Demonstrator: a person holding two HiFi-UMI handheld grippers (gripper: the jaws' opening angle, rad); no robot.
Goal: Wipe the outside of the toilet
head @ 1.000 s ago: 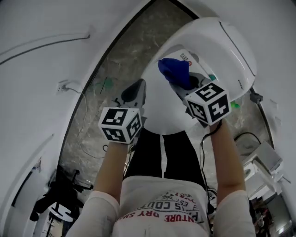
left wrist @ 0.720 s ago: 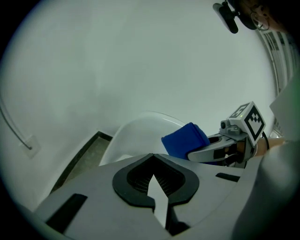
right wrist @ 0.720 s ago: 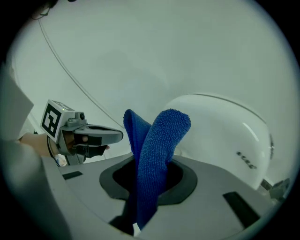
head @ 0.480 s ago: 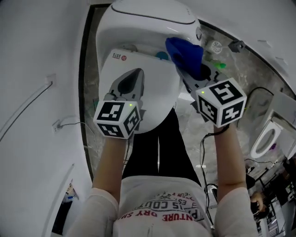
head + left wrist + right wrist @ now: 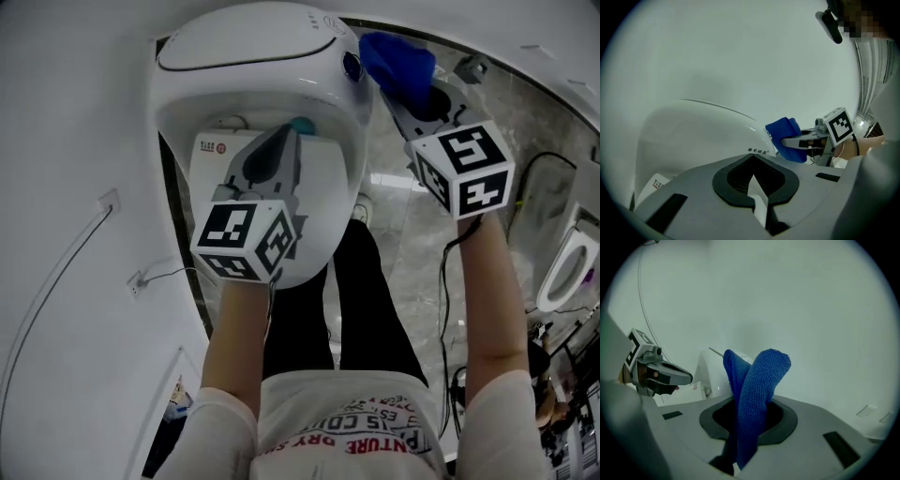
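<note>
Presently: right gripper (image 5: 405, 86), jaws clamped on blue cloth (image 5: 398, 58), held just beside upper right flank of toilet (image 5: 253, 47); contact uncertain. Left gripper (image 5: 284, 148), jaws together, empty, above lid. Step: side wipe beginning. Next: press cloth on, sweep along shell.

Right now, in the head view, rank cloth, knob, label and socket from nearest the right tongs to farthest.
1. Cloth, in the right tongs.
2. Knob, just left, on the toilet's side.
3. Label, farther left, on its top.
4. Socket, far left, on the wall.
</note>
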